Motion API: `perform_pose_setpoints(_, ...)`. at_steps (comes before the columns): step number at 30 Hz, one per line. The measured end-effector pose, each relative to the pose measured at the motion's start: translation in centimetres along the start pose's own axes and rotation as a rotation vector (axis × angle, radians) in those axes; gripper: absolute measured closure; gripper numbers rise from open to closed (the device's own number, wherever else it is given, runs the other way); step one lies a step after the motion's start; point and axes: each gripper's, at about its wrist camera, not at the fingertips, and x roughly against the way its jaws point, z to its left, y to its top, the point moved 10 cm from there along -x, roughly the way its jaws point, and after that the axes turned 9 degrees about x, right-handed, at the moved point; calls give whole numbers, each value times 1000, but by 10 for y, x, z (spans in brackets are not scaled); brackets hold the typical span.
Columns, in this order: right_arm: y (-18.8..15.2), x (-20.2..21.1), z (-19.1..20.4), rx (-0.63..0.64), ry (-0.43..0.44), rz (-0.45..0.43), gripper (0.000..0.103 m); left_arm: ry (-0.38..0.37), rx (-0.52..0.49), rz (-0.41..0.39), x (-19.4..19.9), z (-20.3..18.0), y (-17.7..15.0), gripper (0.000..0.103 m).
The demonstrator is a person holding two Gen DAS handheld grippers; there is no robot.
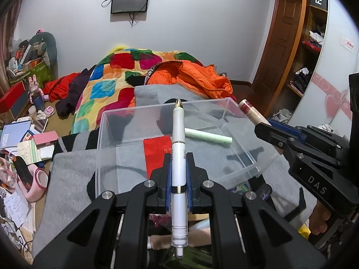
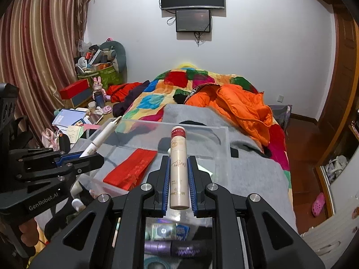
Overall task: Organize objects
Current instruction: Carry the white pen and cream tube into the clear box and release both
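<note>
Left gripper [image 1: 178, 163] clamped on white pen [image 1: 178, 157], right gripper [image 2: 178, 168] clamped on beige tube [image 2: 178, 168]; both near clear box [image 1: 226, 107].

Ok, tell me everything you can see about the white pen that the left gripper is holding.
The white pen is a slim, glossy barrel that looks like plastic, with a gold-coloured pointed tip, a thin gold band near the rear and a ridged white end with a small button. The left gripper is shut on its middle, blue pads pressing both sides. It lies along the fingers, tip forward, raised over the clear plastic box without touching it. In the right wrist view it slants up over the box's near left corner.
</note>
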Motion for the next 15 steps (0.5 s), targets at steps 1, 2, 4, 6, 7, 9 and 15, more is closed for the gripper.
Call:
perform_pose_setpoints(1,1,-3,1,4,4,4,89,-4,2,2,-2,0,1,93)
perform_pose_setpoints(2,2,-6,1,6,7,6,89,-8,5,3,-4,-1,3,93)
perform_pose_setpoints(4,3,-12,2,12,8,13,89,-14,11,9,-9,0,6,93)
perform_pose_setpoints(6,3,-19,3,17,9,22,89,-17,14,17,-16,0,8,93)
perform_pose_setpoints(7,3,-21,2,19,10,27,89,-21,16,24,-20,0,9,93)
perform_pose_setpoints(9,2,-28,3,19,16,40,89,-29,21,40,-27,-2,10,93)
perform_pose_setpoints(15,-4,-48,5,20,33,84,89,-37,18,83,-47,-7,8,93)
